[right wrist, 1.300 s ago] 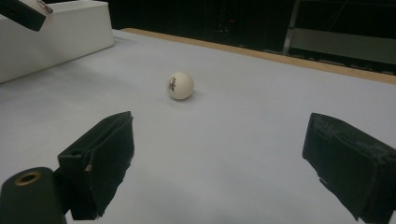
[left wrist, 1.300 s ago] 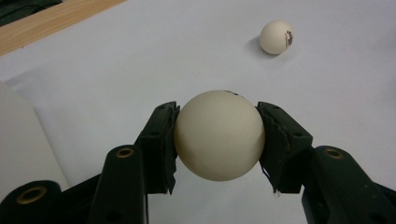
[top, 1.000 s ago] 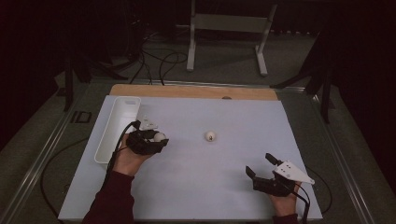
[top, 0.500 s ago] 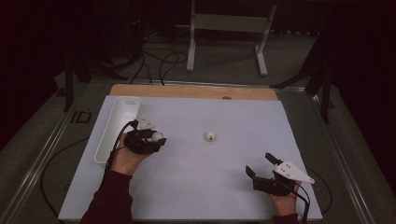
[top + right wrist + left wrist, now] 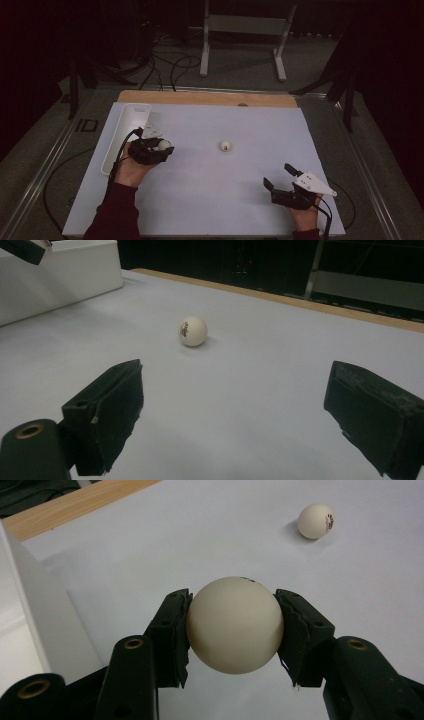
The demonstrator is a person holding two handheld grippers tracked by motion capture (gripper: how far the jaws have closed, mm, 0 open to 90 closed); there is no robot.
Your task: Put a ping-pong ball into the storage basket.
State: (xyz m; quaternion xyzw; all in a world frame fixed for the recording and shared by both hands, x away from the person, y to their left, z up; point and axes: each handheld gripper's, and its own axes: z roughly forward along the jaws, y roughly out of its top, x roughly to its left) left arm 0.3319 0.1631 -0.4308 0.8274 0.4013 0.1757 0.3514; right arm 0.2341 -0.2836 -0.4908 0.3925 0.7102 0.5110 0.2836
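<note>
My left gripper is shut on a cream table-tennis ball, both pads pressed to its sides. From above, that gripper with the ball sits just right of the white tray. A second ball lies loose on the white mat near the middle; it is also in the left gripper view and the right gripper view. My right gripper rests at the mat's near right, open, with nothing between its jaws.
The white mat covers the table, with a wooden strip along its far edge. The long white tray stands at the mat's left side. Cables and a metal stand lie on the floor beyond the table.
The left hand with the ball has shifted slightly toward the near side beside the tray. The right hand and the loose ball have stayed put.
</note>
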